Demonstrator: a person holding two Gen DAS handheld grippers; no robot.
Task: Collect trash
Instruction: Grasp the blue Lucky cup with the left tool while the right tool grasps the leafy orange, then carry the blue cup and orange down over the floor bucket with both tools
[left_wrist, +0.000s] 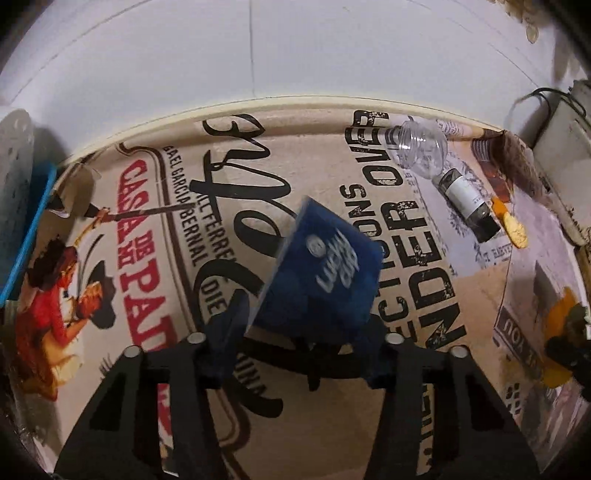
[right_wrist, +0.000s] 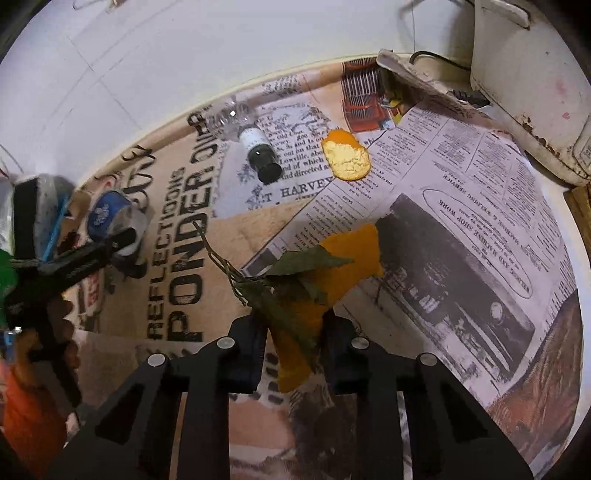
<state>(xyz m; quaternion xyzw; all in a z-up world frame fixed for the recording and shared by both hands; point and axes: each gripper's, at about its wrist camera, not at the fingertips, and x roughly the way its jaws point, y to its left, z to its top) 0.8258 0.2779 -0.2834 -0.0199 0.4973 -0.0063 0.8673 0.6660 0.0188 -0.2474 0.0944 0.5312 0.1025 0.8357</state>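
Pinching: left hand-held gripper (left_wrist: 306, 332) on glossy blue paper cup (left_wrist: 325, 273); right hand-held gripper (right_wrist: 295, 332) on dimpled orange peel (right_wrist: 332, 280).

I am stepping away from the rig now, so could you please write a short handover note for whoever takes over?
Left gripper: shut on the blue paper cup, held above the table.
Right gripper: shut on the orange peel with its leafy twig.
On the printed table cover, near the wall: a clear plastic jar on its side, a small dark bottle lying beside it, and a second piece of orange peel, pith side up.
Done: two pieces picked up.
Left: drop both in the trash, which I cannot make out in either view, then collect the jar, bottle and second peel.
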